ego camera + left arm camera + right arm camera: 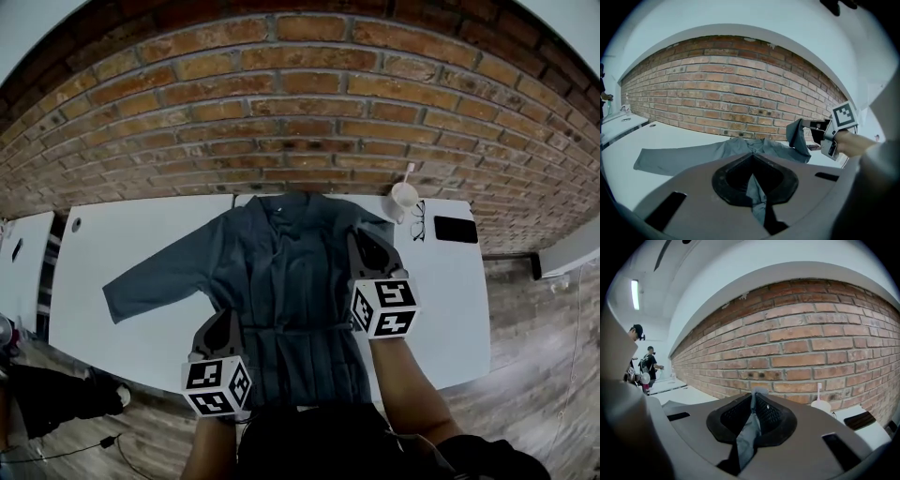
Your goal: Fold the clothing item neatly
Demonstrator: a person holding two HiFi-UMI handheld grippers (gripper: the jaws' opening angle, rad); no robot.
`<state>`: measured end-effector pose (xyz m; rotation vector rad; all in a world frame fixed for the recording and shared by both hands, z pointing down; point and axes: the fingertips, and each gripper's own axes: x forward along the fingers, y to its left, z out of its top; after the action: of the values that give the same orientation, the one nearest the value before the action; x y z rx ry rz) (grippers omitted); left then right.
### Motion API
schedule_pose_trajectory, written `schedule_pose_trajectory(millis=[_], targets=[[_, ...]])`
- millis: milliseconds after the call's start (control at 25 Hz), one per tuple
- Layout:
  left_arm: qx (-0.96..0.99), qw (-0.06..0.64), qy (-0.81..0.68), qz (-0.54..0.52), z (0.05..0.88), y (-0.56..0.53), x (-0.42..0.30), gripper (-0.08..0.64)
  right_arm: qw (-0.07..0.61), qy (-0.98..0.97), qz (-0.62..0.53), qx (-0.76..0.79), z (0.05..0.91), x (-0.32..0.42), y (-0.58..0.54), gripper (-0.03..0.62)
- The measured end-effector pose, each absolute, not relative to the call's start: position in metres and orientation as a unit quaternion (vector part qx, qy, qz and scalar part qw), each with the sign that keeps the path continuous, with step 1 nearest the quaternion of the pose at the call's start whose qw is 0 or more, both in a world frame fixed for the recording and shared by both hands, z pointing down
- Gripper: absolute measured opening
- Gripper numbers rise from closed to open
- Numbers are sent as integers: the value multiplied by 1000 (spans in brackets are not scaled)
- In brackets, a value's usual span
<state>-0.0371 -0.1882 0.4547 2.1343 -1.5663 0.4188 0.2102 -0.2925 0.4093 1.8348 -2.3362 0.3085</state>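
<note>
A grey-blue long-sleeved garment point(281, 272) lies spread on the white table point(141, 244), collar toward the brick wall, with one sleeve point(155, 281) stretched out flat to the left. My left gripper point(223, 321) is at the near left hem, shut on a fold of the cloth point(757, 192). My right gripper point(367, 242) is shut on the other sleeve's end point(749, 427) and holds it lifted over the garment's right side. In the left gripper view the right gripper point(819, 133) shows with the raised sleeve point(798, 137) hanging from it.
A white cup with a straw point(404, 197), glasses point(418, 221) and a dark phone point(456, 229) sit at the table's far right. A brick wall point(300, 112) runs behind. A second white table point(23, 253) stands to the left. People point(649, 364) stand far off.
</note>
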Motion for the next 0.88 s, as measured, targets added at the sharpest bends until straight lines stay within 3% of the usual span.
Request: schedule_pose_trajectory(millis=[360,880], targets=[[755,249,-589,147,468,-190,-103,-12,98,-802,113,579,435,105,-321,32],[758,273,-574,148,499,-187,-151,-11,266,-797,111,530,568,19,-312,32]])
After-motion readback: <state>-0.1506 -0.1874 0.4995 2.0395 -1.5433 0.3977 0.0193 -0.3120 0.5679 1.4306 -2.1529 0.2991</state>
